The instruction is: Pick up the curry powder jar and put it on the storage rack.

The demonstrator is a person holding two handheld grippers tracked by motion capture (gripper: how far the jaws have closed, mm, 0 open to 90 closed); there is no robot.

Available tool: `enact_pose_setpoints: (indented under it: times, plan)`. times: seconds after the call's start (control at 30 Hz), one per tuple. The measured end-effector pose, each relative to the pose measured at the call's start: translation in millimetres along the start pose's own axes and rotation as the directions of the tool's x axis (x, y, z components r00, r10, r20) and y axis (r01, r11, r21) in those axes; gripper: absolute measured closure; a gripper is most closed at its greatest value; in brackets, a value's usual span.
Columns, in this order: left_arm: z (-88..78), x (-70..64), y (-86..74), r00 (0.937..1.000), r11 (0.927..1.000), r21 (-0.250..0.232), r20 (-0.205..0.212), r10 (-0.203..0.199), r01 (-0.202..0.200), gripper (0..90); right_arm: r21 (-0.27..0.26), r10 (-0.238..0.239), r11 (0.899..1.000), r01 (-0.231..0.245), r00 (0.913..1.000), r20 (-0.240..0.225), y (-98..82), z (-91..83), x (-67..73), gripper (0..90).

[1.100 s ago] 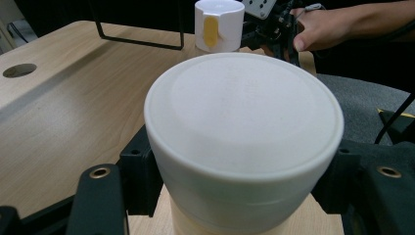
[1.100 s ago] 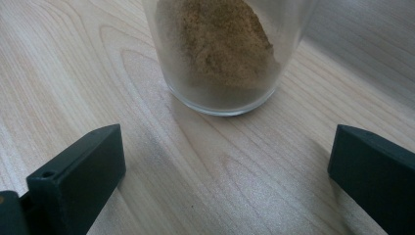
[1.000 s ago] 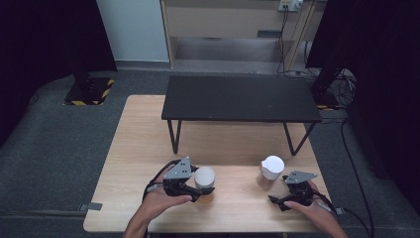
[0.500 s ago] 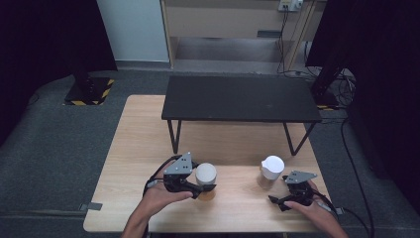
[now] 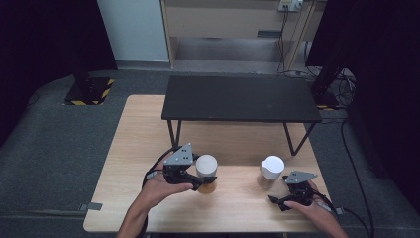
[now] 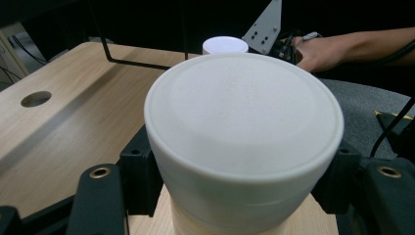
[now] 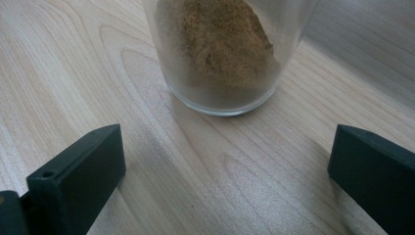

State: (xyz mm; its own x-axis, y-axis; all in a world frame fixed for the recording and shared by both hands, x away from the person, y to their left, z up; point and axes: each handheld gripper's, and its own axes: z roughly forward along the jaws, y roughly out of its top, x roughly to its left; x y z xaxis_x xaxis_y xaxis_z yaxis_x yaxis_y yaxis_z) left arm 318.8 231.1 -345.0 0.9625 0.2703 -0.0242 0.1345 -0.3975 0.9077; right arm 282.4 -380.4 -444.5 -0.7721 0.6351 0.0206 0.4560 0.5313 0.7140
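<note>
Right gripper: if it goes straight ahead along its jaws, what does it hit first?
Most likely the clear jar of brown powder, standing directly ahead of the right gripper on the wooden table. Jaws are open, bare tabletop between them.

Your surface [image 5: 237, 203] is pale, matt wood grain. The left jar's lid [image 6: 243, 117] looks smooth matt white plastic; the right jar [image 7: 222, 54] is clear, glossy glass holding grainy brown powder [image 7: 220, 44].

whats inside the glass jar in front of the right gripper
The right-hand jar holds a brownish powder heaped against one side, seen through the glass. A white lid covers its top, so the powder's surface cannot be seen from above.
</note>
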Motion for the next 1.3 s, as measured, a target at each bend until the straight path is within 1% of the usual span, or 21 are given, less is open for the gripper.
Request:
enact_pose_setpoints:
  times: [0.17,0.4,0.57,0.63,0.8,0.93,1.03,1.23,1.3]
  plan:
    - [-2.9,2.8,13.1,1.0,1.0,0.003,0.001,0.008,-0.008,33.1,0.0,-0.001,1.0,0.001,1.0,0.0,0.0,0.0,-0.1,1.3]
    - [-4.4,8.3,32.6,0.9997,0.9994,0.027,0.01,0.02,-0.02,33.1,0.0,-0.001,1.0,0.001,1.0,0.0,0.0,0.0,-0.1,1.2]
    - [-4.7,13.4,43.6,0.9996,0.9994,0.024,0.017,0.024,-0.025,33.1,0.0,-0.001,1.0,0.001,1.0,0.0,0.0,0.0,-0.1,1.3]
    - [-5.5,16.4,45.8,0.9996,0.9998,0.01,0.021,0.019,-0.02,33.1,0.0,-0.001,1.0,0.001,1.0,0.0,0.0,0.0,-0.1,1.3]
    - [-7.3,22.4,60.0,0.9994,0.9995,0.015,0.018,0.029,-0.029,33.1,0.0,0.0,1.0,0.0,1.0,-0.001,-0.1,0.0,-0.2,1.3]
    - [-7.8,27.5,71.2,0.9991,0.9995,0.011,0.031,0.029,-0.03,33.1,0.0,0.0,1.0,0.0,1.0,-0.001,-0.1,-0.1,-0.3,1.3]
    - [-8.6,29.1,80.6,0.9988,0.9989,0.02,0.025,0.042,-0.043,33.1,0.0,0.0,1.0,0.0,1.0,-0.001,-0.1,-0.1,-0.3,1.3]
    - [-10.7,34.1,93.6,0.9987,0.9987,0.019,0.02,0.046,-0.047,33.1,-0.001,0.0,1.0,0.0,1.0,-0.001,-0.3,0.0,-0.2,1.3]
    - [-11.1,36.1,96.6,0.9991,0.9991,0.016,0.017,0.04,-0.04,33.1,-0.002,0.0,1.0,0.0,1.0,0.0,-0.3,0.0,-0.1,1.4]
